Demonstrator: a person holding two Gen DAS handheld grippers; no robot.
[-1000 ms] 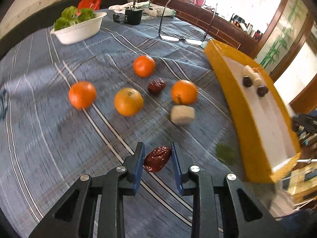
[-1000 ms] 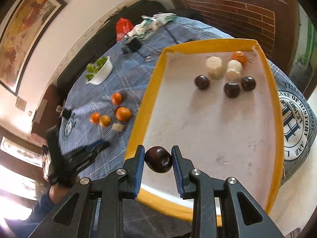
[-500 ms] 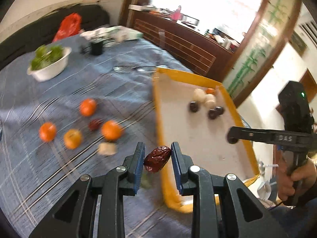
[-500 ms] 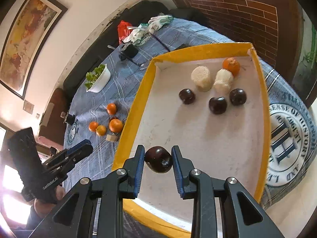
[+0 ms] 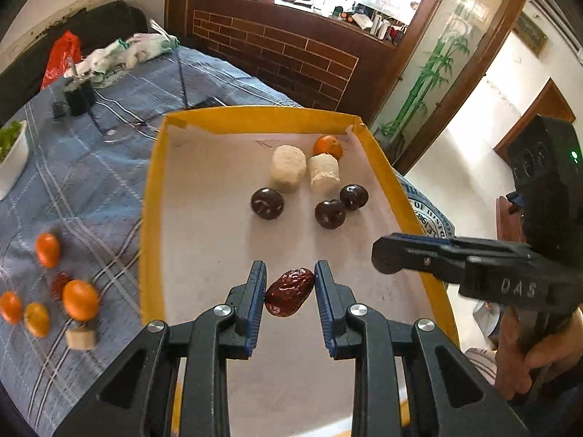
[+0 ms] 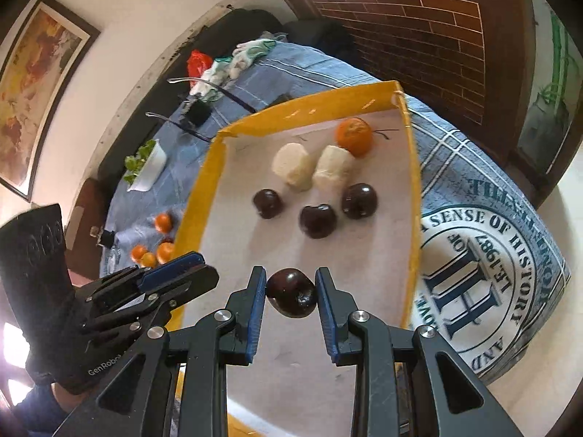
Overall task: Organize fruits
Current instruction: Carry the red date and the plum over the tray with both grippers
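Observation:
My left gripper [image 5: 289, 291] is shut on a wrinkled red date [image 5: 289, 292] and hangs over the near end of the yellow-rimmed tray [image 5: 145, 218]. My right gripper [image 6: 290, 291] is shut on a dark round plum [image 6: 291, 298], also above the tray [image 6: 198, 200]. At the tray's far end lie three dark plums [image 5: 267, 203], two pale cut pieces [image 5: 288, 168] and an orange [image 5: 328, 146]. Several oranges [image 5: 80, 299], another red date [image 5: 60, 284] and a pale piece [image 5: 81, 338] lie on the blue cloth left of the tray.
In the left wrist view the right gripper's body [image 5: 473, 266] and the hand [image 5: 535, 357] holding it reach in from the right. A white bowl of greens [image 6: 145, 167], a small black object [image 5: 78, 98], crumpled cloth [image 5: 127, 51] and a red bag [image 5: 58, 56] sit far back on the table.
My left gripper has carried the date rightward from above the cloth to over the tray. My right gripper has moved further in over the tray with the plum, toward the fruit at its far end.

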